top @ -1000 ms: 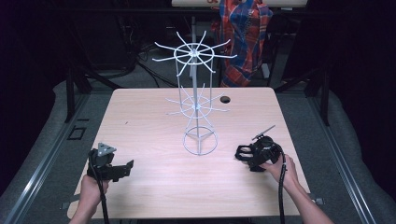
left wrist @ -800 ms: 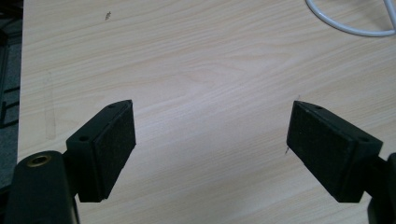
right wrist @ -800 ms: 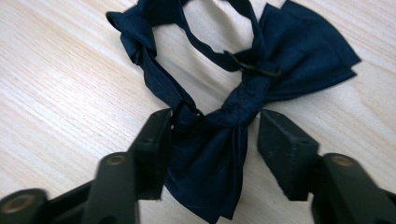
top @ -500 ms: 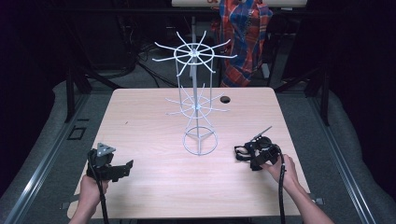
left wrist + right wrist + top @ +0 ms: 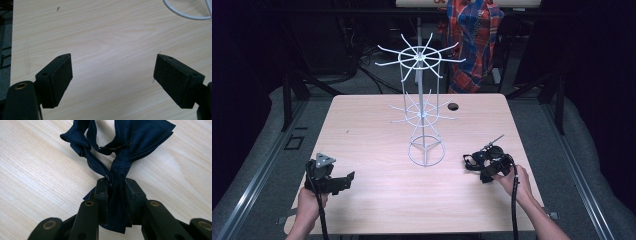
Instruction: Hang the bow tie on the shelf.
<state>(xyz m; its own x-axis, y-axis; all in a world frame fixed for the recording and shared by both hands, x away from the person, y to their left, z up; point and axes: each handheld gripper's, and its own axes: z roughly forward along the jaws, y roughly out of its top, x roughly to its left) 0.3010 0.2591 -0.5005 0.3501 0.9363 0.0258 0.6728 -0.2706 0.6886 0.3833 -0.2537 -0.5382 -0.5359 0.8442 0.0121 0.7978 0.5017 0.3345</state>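
My right gripper [image 5: 116, 187] jaws just closed on the dark blue bow tie [image 5: 120, 150] lying on the table [image 5: 377, 130], left gripper [image 5: 113, 77] open, so grasp secured, ready to lift toward the wire rack [image 5: 424, 115].

Dim room; pale wood table [image 5: 362, 125]; grey floor [image 5: 597, 150]; plaid cloth [image 5: 472, 40] behind.

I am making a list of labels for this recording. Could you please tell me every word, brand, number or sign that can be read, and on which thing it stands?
None: no readable text in any view.
The white wire rack, the wooden table, the dark blue cloth in the right gripper and the left gripper carry no lettering.
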